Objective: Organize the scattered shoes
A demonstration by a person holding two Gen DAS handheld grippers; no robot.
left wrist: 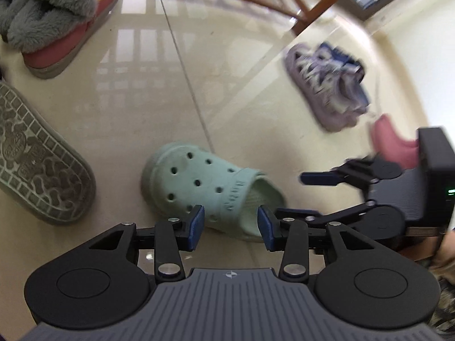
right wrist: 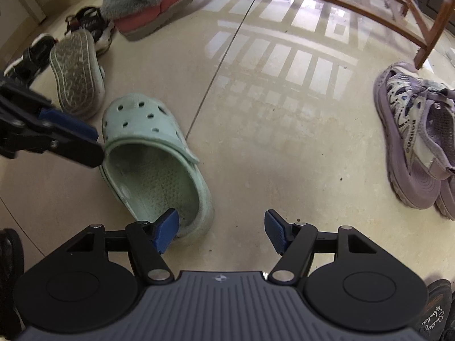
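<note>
Mint-green clog [right wrist: 148, 153] lies upright on the tiled floor [right wrist: 284, 142], toe pointing away, with its mate [right wrist: 75, 75] tipped sole-up just beside the toe. The left gripper [left wrist: 231, 227] hangs over the clog's strap end, jaws spread and gripping nothing. The right gripper [right wrist: 221, 231] is spread wide at the heel, one finger inside the rim, not pinching it. Purple sandals [right wrist: 415, 139] sit well apart; pink furry slippers [right wrist: 153, 2] lie farther back.
</note>
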